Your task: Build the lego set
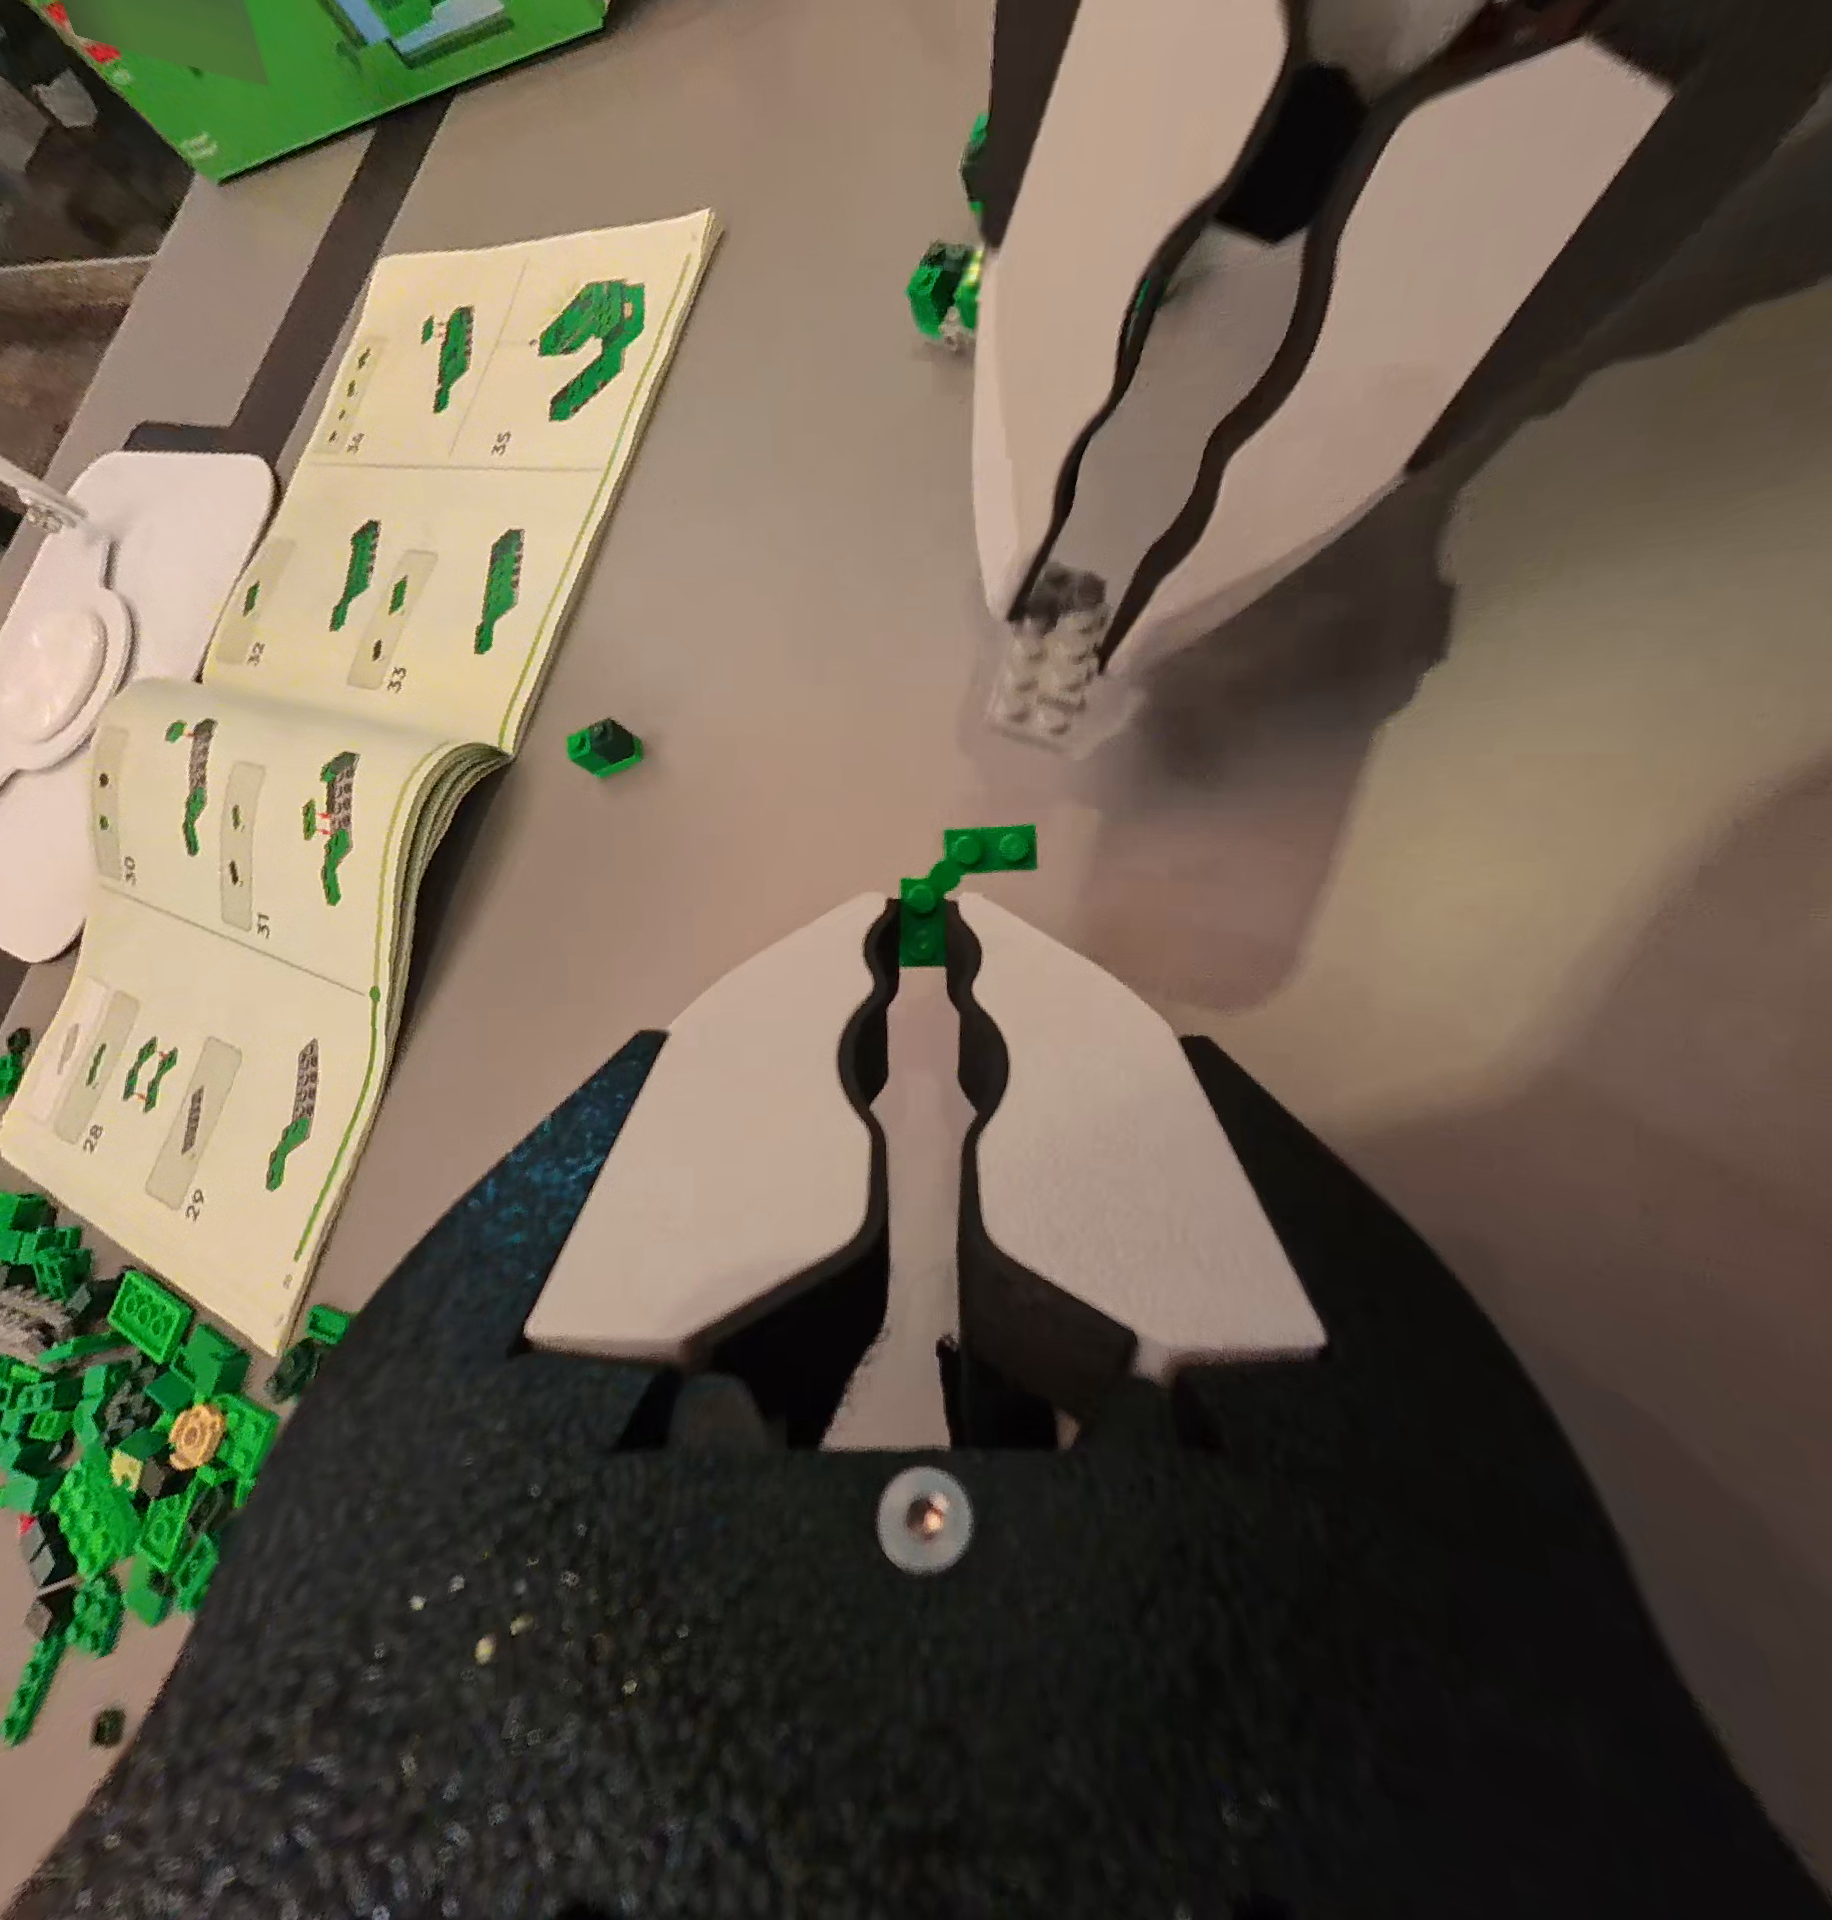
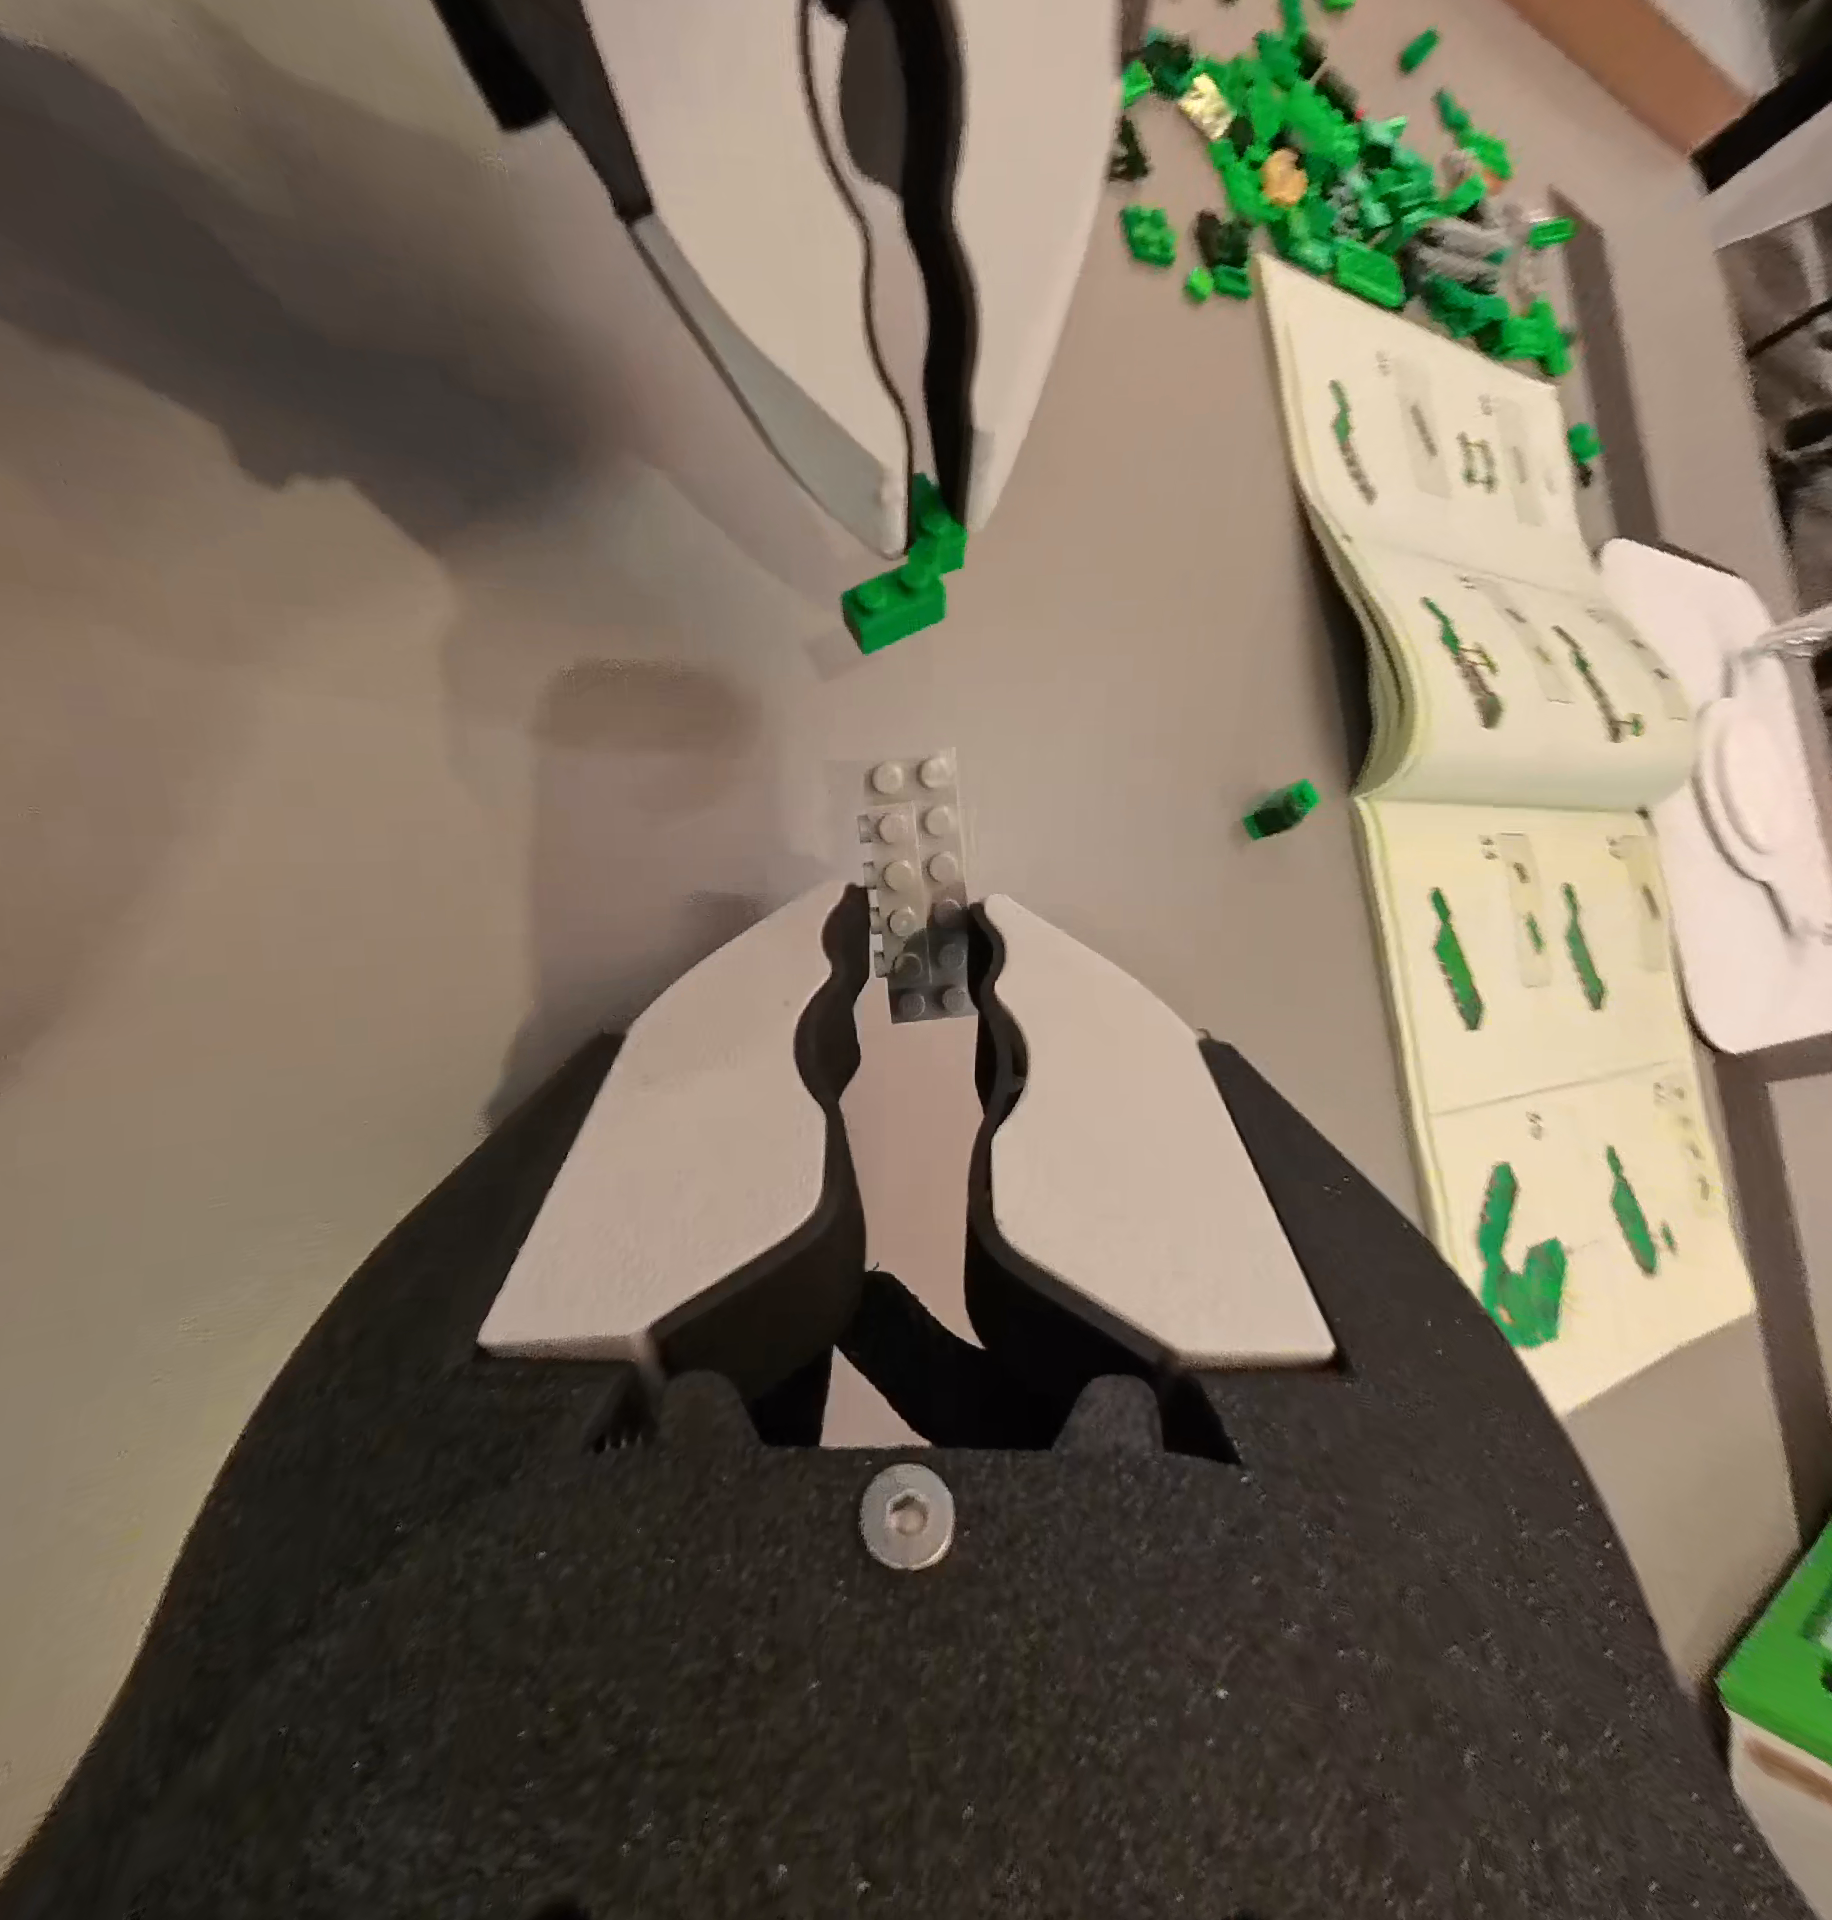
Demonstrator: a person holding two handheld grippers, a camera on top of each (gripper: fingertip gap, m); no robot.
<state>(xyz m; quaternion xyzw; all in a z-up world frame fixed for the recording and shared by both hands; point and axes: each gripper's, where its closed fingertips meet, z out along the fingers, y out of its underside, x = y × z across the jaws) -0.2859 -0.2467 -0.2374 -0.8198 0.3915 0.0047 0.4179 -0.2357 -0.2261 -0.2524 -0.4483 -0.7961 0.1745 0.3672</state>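
Note:
My left gripper is shut on a small green plate assembly that steps off to the right past its fingertips; the assembly also shows in the right wrist view. My right gripper is shut on a grey plate assembly of stacked studded plates; that assembly shows in the left wrist view. The two grippers face each other above the grey table, their pieces a short gap apart. The open instruction booklet lies to the left.
A loose green piece lies by the booklet. A pile of green bricks sits at the lower left. A small green build stands behind the right gripper. A white tray and a green box lie beyond the booklet.

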